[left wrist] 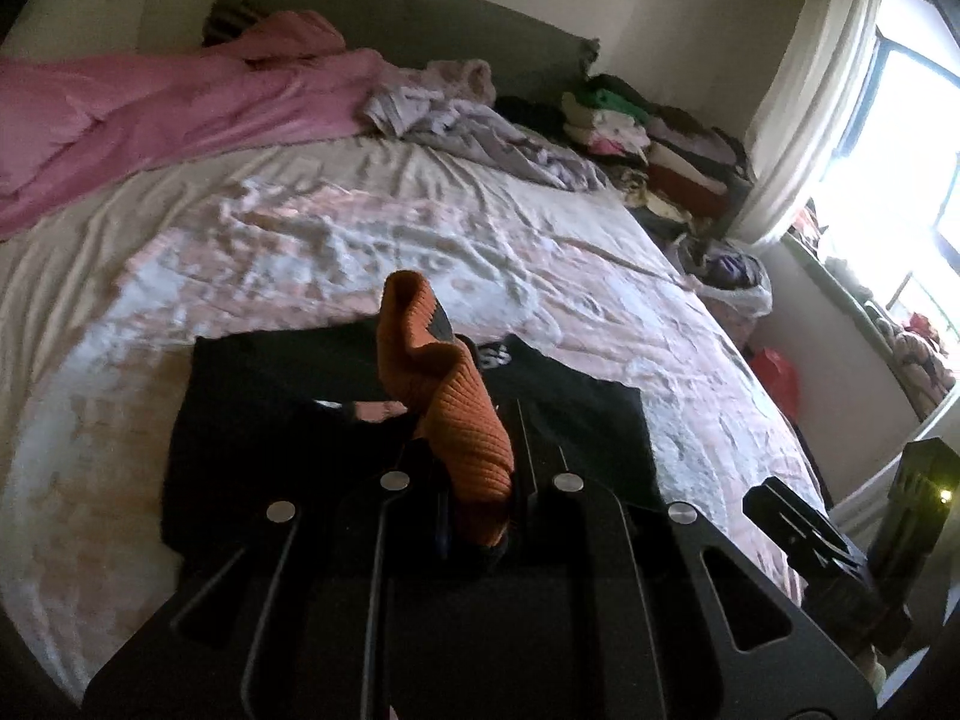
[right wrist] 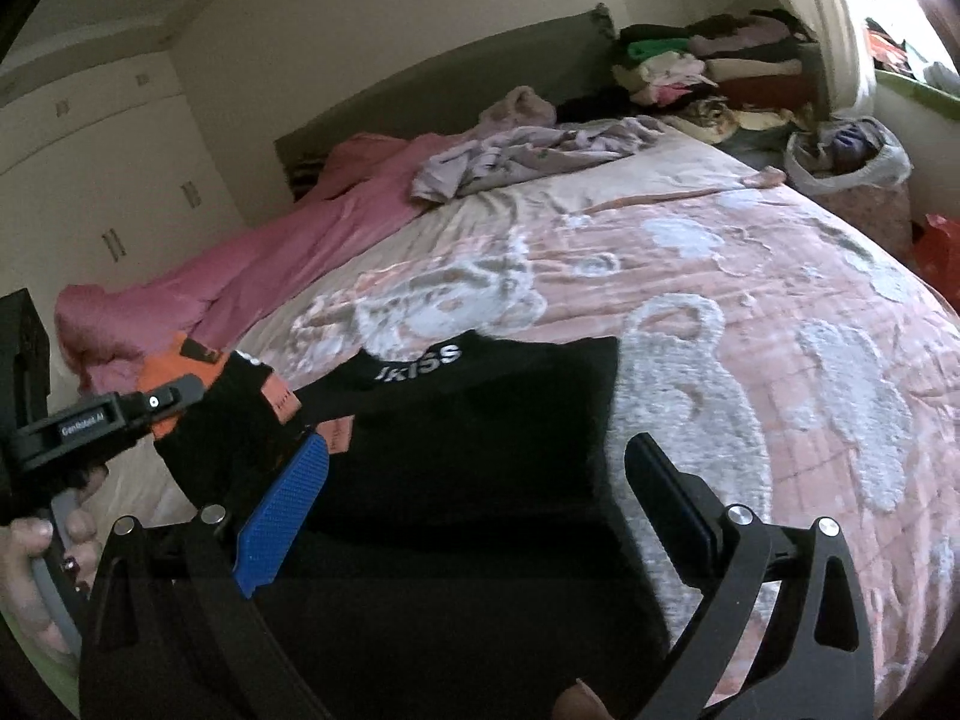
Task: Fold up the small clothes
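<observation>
A small black garment (right wrist: 480, 438) with white lettering and orange ribbed trim lies on the pink patterned bedspread (right wrist: 750, 276). My left gripper (left wrist: 474, 480) is shut on the garment's orange ribbed edge (left wrist: 444, 396), lifting it above the black cloth (left wrist: 270, 396). In the right wrist view the left gripper (right wrist: 174, 396) appears at far left, holding that orange and black edge raised. My right gripper (right wrist: 480, 480) is open, hovering just over the garment's near part, blue pad (right wrist: 282, 516) on the left, the other finger (right wrist: 678, 492) on the right. Nothing is between them.
A pink blanket (left wrist: 150, 114) and a crumpled lilac garment (left wrist: 456, 132) lie near the headboard. Stacks of folded clothes (left wrist: 648, 138) stand beside the bed's far corner, with a white bag (right wrist: 852, 162) below. A bright window is at right.
</observation>
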